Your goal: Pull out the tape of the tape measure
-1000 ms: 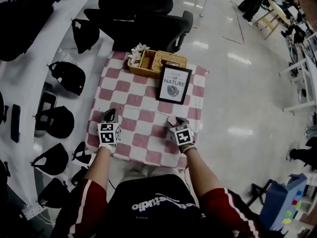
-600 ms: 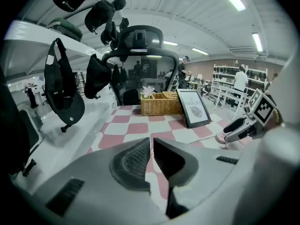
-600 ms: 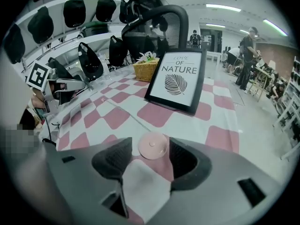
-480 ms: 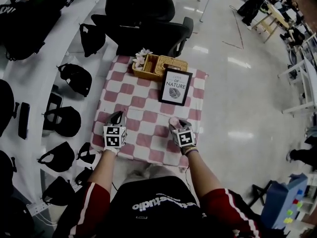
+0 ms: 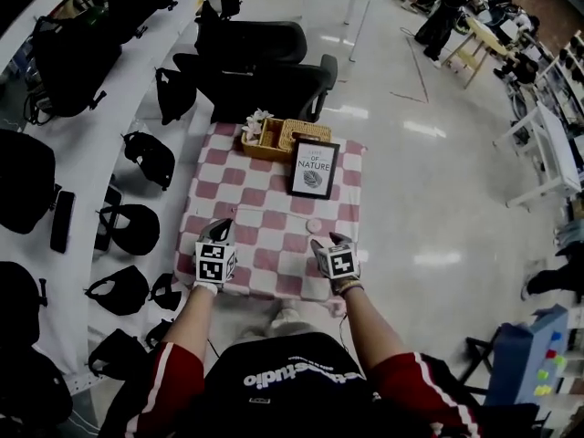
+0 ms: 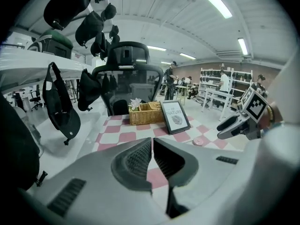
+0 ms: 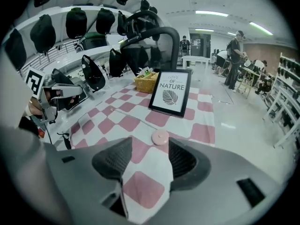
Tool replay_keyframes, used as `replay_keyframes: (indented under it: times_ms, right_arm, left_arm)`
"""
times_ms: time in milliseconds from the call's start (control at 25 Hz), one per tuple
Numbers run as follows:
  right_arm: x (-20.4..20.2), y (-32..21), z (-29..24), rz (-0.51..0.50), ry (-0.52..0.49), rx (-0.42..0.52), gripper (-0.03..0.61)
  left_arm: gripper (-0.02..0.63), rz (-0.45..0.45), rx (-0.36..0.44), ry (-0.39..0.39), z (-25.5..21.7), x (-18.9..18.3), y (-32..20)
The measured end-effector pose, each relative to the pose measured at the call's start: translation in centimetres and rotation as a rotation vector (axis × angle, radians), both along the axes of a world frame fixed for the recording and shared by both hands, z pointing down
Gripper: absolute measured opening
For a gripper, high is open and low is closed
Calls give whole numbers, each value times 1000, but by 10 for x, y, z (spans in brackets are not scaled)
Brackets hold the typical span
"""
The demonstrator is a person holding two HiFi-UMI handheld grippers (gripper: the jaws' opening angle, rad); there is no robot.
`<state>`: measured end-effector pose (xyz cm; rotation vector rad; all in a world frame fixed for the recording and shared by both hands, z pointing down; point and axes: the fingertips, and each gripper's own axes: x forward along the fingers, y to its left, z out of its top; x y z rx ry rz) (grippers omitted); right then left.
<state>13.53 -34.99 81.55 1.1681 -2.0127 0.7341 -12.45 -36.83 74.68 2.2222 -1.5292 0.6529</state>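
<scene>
1. The pink round tape measure lies flat on the checked tablecloth, in the near right part of the table, its tape not drawn out.
2. The right gripper hovers just short of it. Its jaws have just been opening and stand wide apart, with only cloth showing between them and the tape measure beyond their tips.
3. The left gripper hangs over the near left part of the cloth, well apart from the tape measure. Its jaws are drawn in to a thin slit with nothing between them.
4. A framed print stands upright beyond the tape measure, and a wicker basket sits at the far edge.
5. Black office chairs crowd the far side of the table.
6. A white shelf of black bags runs close along the left edge.
7. Bare shiny floor opens to the right of the table.
</scene>
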Motion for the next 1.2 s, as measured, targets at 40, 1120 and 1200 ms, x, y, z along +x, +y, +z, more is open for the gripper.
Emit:
replay_keyframes:
  times_ms: [40, 1120, 1200]
  right_arm:
    - [-1, 4, -6, 4, -4, 7, 242]
    - [-49, 123, -127, 99, -61, 197, 245]
    - [-58, 133, -141, 96, -64, 215, 244]
  left_arm:
    - [12, 9, 4, 5, -5, 2, 4]
    - [12, 145, 156, 227, -108, 0, 136]
    - [12, 160, 184, 237, -122, -1, 144]
